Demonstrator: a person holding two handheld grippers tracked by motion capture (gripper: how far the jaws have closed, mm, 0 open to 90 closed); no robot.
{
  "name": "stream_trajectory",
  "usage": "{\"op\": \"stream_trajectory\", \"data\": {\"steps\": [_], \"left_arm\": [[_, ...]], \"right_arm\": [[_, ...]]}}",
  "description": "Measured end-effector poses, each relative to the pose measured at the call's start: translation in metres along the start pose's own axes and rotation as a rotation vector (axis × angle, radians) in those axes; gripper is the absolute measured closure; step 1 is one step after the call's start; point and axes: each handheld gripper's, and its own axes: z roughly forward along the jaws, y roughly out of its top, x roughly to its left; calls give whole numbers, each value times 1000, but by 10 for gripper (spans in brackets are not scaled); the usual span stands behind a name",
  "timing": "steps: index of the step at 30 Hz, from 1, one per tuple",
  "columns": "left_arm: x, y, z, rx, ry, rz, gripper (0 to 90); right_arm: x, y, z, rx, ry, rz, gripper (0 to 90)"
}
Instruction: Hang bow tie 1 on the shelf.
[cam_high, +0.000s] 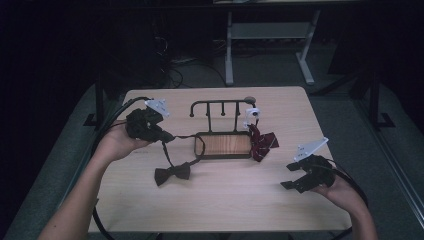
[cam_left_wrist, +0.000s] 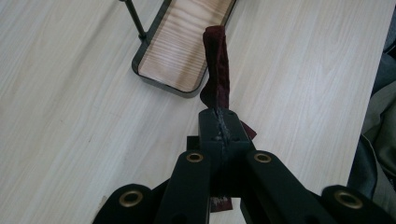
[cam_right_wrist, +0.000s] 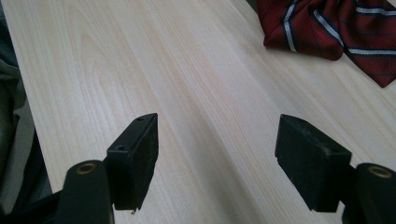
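Pale wood table (cam_high: 215, 200) carries a wooden tray rack (cam_high: 223, 145), a striped red bow tie (cam_high: 262, 142) beside it and a dark bow tie (cam_high: 172, 173). Left gripper (cam_high: 167, 136) jaws pinch its strap (cam_left_wrist: 216, 70); right gripper (cam_high: 290, 176) jaws gape, empty.

Both forearms are bare, with no sleeve in sight. The left gripper (cam_high: 167, 136) and right gripper (cam_high: 290, 176) are matt black, each topped by a grey three-cornered plate, with a black cable trailing back past the wrist. Their jaw arms are rounded links with brass-coloured rivets at the pivots; the blocky pads (cam_right_wrist: 135, 156) carry small screw holes.
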Motion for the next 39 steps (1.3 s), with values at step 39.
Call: {"op": "stream_trajectory", "data": {"steps": [39], "left_arm": [[21,22,-14,31,25,-12,900]], "right_arm": [[-1,-2,-5,-11,-7,0,297]]}}
